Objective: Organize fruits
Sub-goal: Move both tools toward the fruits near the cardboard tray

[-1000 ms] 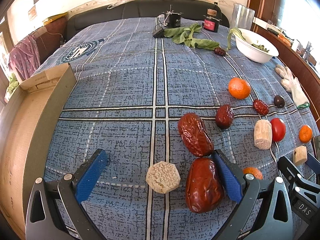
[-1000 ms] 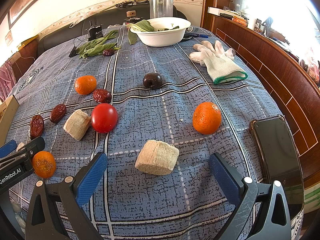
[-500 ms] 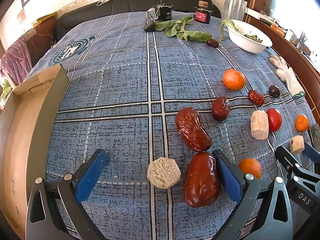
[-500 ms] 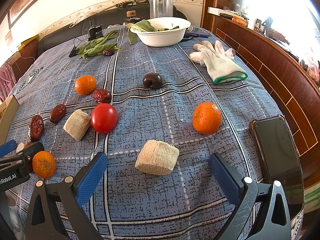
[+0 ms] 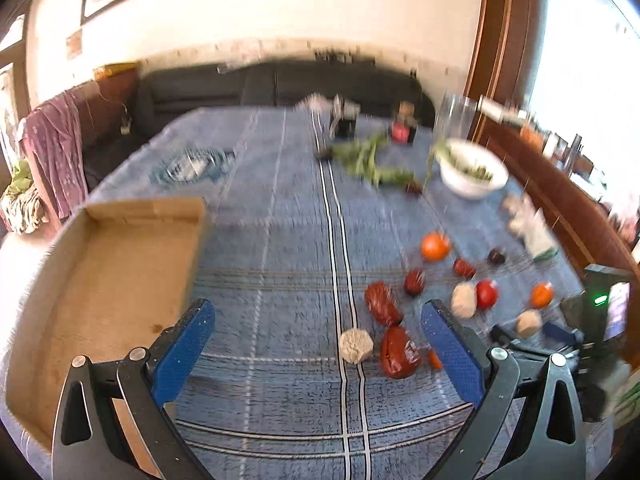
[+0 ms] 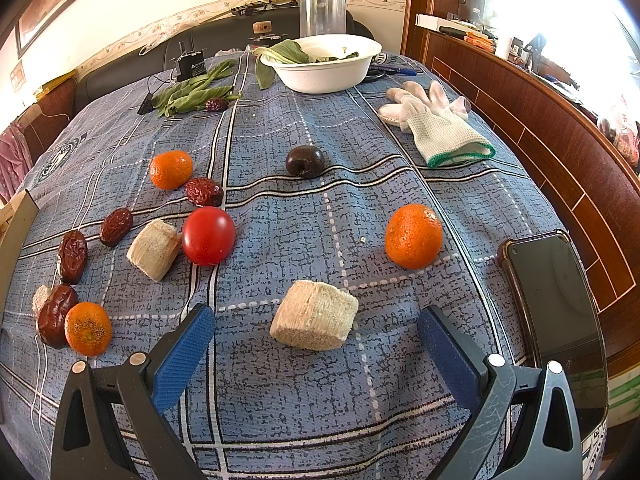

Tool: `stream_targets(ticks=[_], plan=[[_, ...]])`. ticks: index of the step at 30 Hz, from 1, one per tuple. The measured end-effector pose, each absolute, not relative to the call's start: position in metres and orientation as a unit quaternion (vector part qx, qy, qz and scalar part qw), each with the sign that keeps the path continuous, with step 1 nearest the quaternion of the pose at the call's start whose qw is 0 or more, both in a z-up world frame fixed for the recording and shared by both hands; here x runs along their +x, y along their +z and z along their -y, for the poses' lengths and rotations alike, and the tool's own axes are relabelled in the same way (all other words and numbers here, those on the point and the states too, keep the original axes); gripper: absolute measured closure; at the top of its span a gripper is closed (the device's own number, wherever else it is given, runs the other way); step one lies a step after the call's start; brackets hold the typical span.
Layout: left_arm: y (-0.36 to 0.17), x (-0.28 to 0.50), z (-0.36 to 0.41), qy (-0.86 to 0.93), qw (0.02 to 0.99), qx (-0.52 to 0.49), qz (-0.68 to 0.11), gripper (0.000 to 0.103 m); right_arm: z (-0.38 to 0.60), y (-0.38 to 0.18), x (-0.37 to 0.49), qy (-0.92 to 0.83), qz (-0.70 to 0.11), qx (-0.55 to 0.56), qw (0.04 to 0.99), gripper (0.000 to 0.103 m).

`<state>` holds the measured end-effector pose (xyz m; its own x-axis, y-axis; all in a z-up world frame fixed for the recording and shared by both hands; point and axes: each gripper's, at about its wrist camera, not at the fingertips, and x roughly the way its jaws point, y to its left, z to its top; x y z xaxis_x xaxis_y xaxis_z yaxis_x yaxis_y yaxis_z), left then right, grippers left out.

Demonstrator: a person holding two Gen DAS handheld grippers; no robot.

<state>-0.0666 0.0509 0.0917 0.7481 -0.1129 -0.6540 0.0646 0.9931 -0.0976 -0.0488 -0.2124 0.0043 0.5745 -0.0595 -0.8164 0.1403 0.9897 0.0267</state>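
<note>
Fruits lie scattered on a blue checked cloth. In the right wrist view I see several oranges, one at the right, a red tomato, a dark plum, several red dates and pale cut stalk pieces. My right gripper is open and empty just before one stalk piece. My left gripper is open and empty, held above the cloth, with a large date and a stalk piece between its fingers in the blurred left wrist view. A cardboard box is at the left.
A white bowl with greens, a clear glass and loose green leaves are at the back. White gloves lie at the right. A black phone lies at the right edge. Wooden panelling runs along the right.
My left gripper has risen and pulled back from the dates, so the box and the far wall now show; its view is blurred. It has left the right wrist view. The right gripper has not moved.
</note>
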Motion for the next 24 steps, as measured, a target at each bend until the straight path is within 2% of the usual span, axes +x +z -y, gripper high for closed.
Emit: stream_targets(ticks=[8,15,21,24], plan=[[0.126,-0.105,-0.073,-0.033,0.966,0.005,-0.256,0.0,0.212,0.004,-0.049,-0.056,-0.458,0.044,0.886,0.0],[0.101,-0.094,-0.089,-0.034,0.945,-0.027,-0.325,0.0,0.212,0.004,-0.049,-0.056,-0.458,0.044,0.886,0.0],[0.082,-0.097,-0.083,-0.021,0.938,-0.013,-0.347,0.0,0.213,0.004,-0.049,-0.056,-0.458,0.045,0.886,0.0],[0.082,-0.102,-0.075,-0.003,0.942,0.022,-0.334,0.0,0.216,0.006,-0.044,-0.046,-0.479,0.053,0.875,0.0]])
